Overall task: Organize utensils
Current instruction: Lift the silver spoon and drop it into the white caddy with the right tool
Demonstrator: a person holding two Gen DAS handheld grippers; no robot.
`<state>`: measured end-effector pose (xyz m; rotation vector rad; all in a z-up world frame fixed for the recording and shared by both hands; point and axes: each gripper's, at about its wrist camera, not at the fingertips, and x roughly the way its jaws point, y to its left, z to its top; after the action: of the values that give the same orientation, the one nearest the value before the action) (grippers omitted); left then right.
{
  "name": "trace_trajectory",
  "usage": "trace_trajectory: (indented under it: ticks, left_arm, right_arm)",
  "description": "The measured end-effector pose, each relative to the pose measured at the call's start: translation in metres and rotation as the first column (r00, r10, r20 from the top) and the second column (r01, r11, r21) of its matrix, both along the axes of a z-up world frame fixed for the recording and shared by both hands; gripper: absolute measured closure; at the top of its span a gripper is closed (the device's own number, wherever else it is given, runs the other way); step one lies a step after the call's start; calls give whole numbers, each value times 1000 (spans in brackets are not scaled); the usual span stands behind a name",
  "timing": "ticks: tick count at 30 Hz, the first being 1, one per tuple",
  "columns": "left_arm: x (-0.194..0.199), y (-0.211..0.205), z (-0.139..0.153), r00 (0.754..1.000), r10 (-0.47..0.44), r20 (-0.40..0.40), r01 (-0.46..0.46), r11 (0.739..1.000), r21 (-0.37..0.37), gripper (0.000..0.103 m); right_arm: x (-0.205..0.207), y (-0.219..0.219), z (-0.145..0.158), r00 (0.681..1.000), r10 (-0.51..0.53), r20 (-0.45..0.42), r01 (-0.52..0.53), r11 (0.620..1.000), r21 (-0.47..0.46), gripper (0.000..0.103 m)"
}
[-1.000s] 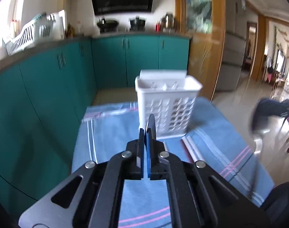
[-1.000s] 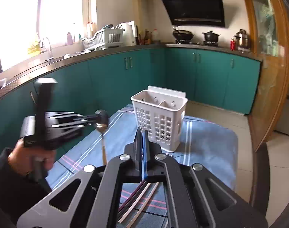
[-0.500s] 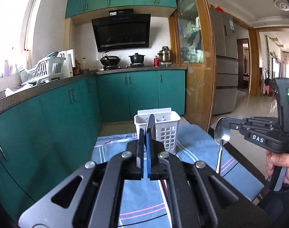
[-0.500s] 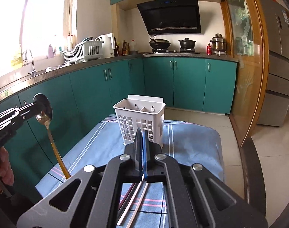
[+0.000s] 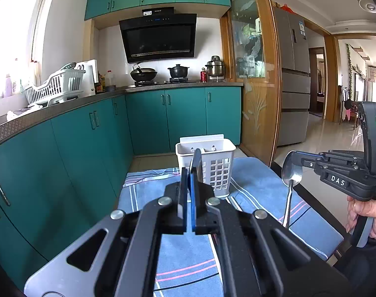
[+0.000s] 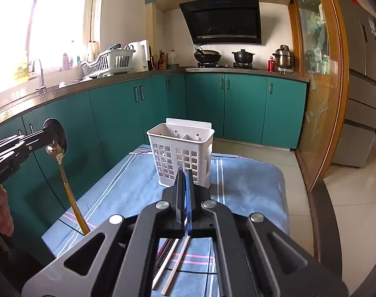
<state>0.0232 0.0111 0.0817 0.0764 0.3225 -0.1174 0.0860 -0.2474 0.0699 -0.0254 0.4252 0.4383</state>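
Each gripper is clamped tight on the bowl of a spoon, handle hanging down. The left gripper [image 6: 48, 137] holds the gold-handled spoon [image 6: 64, 173]; from its own camera the spoon's bowl shows edge-on above the closed jaws. The right gripper [image 5: 296, 160] holds the silver spoon [image 5: 290, 185], whose long axis runs near vertical, tip low over the blue striped cloth [image 5: 143, 193]. The white utensil caddy [image 5: 207, 165] stands upright on the far part of that cloth, ahead of both grippers and between their lines of sight; its open top, split into compartments, faces up. Both grippers point slightly downward toward it, level with or a little above its rim. Neither is clearly nearer. Two pale chopsticks [image 6: 174, 259] lie on the cloth beneath the right gripper, long axes running toward the caddy. The coming move probably requires carrying a spoon forward over the rim, handle first.
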Motion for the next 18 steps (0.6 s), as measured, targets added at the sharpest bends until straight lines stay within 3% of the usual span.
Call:
trace_trajectory:
  ticks: [11,18]
  left_arm:
    - [7,4,-3,1000,-9,23,9,1000,-10,101]
    - [17,21,-3,999,9,33,-7,999,-54,101]
  right_arm:
    - [9,13,5,999,-15,33,17,998,-63,101]
    - [59,44,62,983,-52,176,84,980,-181,101]
